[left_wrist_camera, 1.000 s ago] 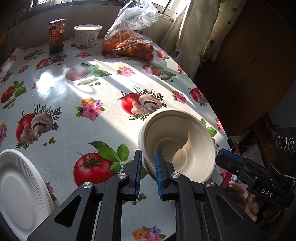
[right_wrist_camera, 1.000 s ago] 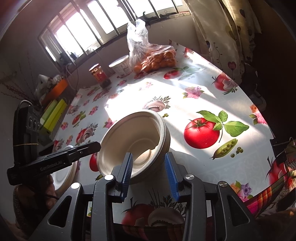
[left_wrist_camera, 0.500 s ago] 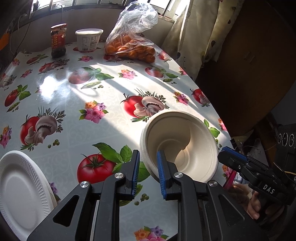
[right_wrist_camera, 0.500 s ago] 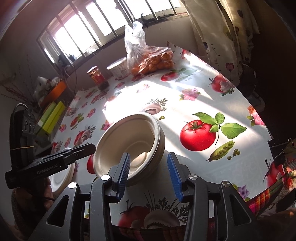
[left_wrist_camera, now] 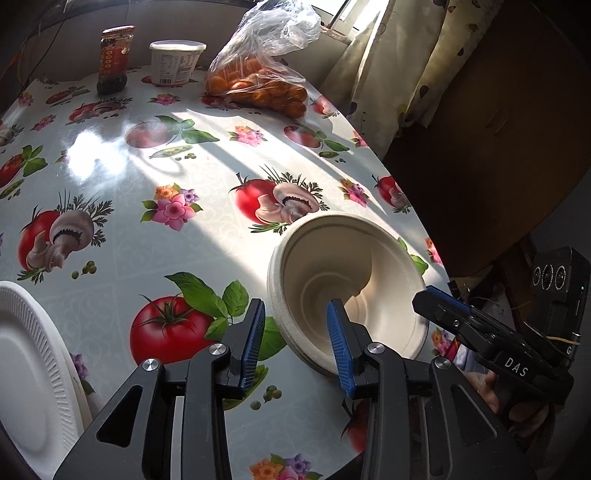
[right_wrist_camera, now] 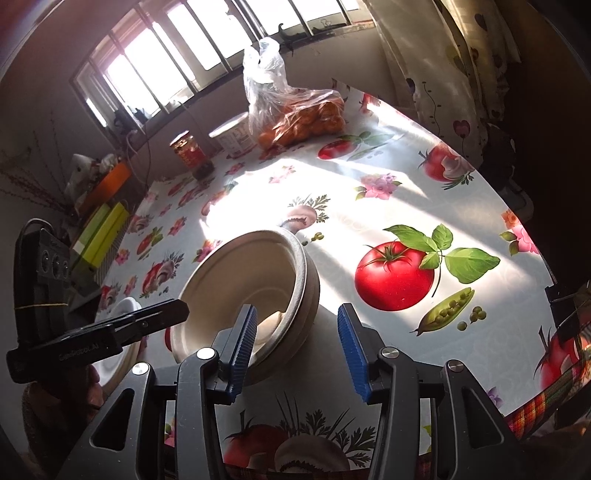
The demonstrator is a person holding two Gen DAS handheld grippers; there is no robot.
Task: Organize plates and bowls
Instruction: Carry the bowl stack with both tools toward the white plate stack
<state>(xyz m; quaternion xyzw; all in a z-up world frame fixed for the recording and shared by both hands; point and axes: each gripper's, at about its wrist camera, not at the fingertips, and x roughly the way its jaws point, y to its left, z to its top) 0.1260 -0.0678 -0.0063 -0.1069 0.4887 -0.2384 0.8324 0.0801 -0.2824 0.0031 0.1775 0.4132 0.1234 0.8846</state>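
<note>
Sunlit tomato-print counter, left tongs spread astride the near rim of the stacked bowls by the counter's right edge, right tongs spread beside them, white plate at the left edge, bare oilcloth between, bagged oranges, tub and jar under the window.

glossy printed oilcloth on the table, matt fibrous paper-pulp bowls, ribbed white foam plate, crinkly clear plastic bag, ridged blue pads, cloth curtain
</note>
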